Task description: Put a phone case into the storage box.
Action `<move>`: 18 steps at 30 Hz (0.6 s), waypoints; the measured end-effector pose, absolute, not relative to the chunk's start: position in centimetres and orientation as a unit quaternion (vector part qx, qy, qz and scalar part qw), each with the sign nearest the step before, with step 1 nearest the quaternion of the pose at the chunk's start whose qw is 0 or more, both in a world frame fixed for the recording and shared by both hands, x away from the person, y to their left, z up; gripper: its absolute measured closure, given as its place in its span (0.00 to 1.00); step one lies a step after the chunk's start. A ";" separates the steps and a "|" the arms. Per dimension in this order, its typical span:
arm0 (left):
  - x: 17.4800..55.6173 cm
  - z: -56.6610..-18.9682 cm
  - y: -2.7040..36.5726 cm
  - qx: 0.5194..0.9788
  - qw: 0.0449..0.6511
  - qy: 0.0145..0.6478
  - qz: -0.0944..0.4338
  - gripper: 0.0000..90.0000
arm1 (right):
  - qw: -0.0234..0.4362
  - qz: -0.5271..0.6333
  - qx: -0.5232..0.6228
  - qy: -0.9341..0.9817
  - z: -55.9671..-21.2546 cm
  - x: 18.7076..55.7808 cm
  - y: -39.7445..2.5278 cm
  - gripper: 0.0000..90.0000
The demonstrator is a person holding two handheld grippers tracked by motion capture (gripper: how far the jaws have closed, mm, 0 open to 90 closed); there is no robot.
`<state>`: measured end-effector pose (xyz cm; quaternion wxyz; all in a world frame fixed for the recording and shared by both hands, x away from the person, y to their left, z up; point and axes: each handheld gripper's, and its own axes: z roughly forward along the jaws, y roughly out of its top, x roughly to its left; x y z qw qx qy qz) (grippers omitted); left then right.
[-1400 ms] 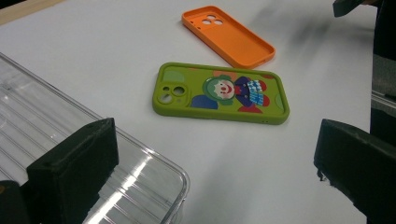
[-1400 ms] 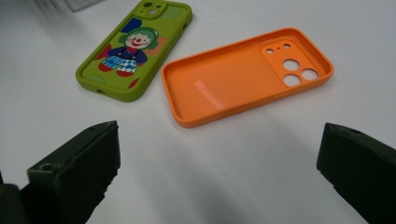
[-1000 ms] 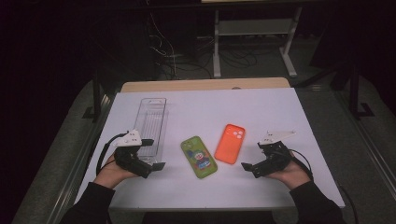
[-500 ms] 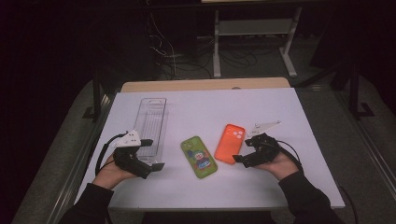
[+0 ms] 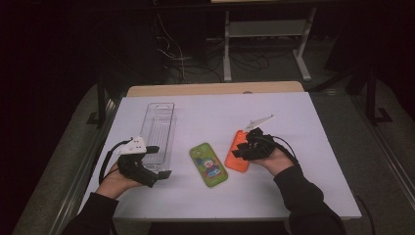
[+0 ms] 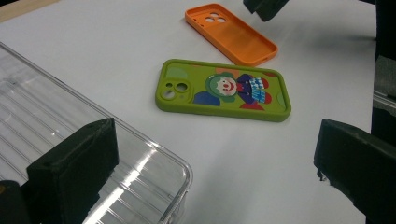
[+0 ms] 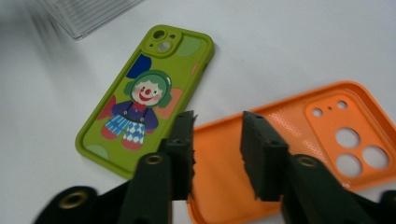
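High view: right claw (image 5: pixel 243 148) sits at the near end of the orange case (image 5: pixel 236 154), which lies open side up on the white surface (image 5: pixel 303 127), just right of the green case (image 5: pixel 209 164). Left claw (image 5: pixel 159 161) rests by the near end of the clear tray (image 5: pixel 159 128), idle.

Left gripper view: jaws wide, nothing between them. Tray corner just ahead, green case beyond it, orange case farther off, the two cases close but apart.

Right gripper view: jaws set narrow, straddling the orange case's near rim, one inside the shell, one at the outer wall. Gap on both sides, so not clamped yet. Green case just beside it.

Step, as I read it: grasp approach on the orange case. Next move: close on the rim wall, squarely, then lift. The thin wall could slip or flex, so seat the jaws deep before closing.
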<state>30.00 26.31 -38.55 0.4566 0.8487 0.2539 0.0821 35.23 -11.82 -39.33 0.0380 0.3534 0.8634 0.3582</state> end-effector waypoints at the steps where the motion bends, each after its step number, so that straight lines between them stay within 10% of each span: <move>1: 30.0 -38.5 26.3 0.849 0.457 0.254 0.082 0.00 | 0.038 0.358 0.353 0.863 -39.3 35.2 -11.8 0.73; 7: 30.0 -38.5 26.4 0.849 0.457 0.252 0.084 0.00 | 0.018 0.349 0.347 0.870 -39.8 36.6 -9.9 0.92; 18: 30.0 -38.5 26.4 0.849 0.458 0.251 0.082 0.00 | 0.012 0.316 0.329 0.890 -41.4 37.4 -7.2 0.98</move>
